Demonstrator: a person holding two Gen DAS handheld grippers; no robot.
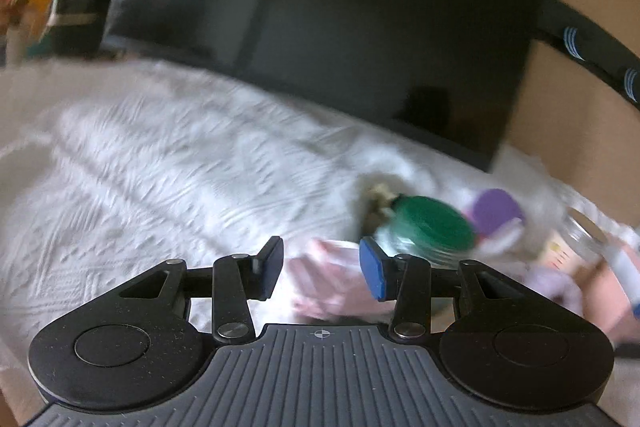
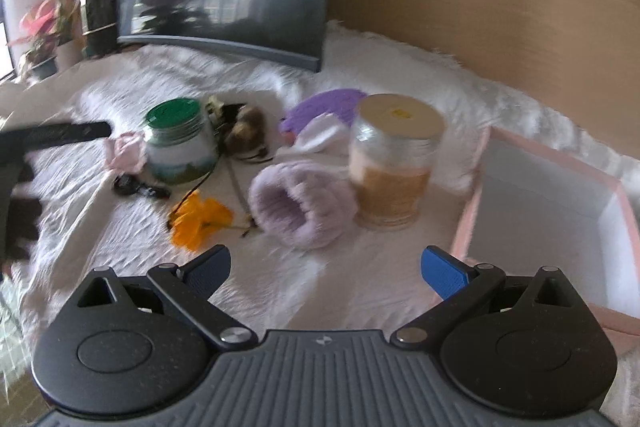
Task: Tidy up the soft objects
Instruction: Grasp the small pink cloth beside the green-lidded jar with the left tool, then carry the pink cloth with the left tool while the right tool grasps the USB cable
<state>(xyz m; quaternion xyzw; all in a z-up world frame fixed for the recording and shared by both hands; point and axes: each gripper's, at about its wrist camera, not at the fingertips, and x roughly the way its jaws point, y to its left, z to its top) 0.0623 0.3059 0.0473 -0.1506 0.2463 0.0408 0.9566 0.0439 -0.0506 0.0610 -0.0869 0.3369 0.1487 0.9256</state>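
Fuzzy knit lavender cuff [image 2: 298,209]; glass jar [image 2: 390,167], glossy lid; textured white cloth cover [image 2: 120,219].

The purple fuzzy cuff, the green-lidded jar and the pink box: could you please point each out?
purple fuzzy cuff [image 2: 300,205], right wrist view, on its rim.
green-lidded jar [image 2: 180,147], right wrist view, glass body.
pink box [image 2: 548,203], right wrist view, white inner wall.

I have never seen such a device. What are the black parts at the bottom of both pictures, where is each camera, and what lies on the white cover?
Each picture comes from a camera mounted on a handheld gripper, looking forward along its two blue-padded fingers. A person holds one per hand. The left gripper is open, with a pink cloth just beyond it, not held. The right gripper is wide open and empty. On the white cover lie a lilac fuzzy band, an orange flower, a green-lidded jar, a gold-lidded jar. A pink-edged box stands at the right.
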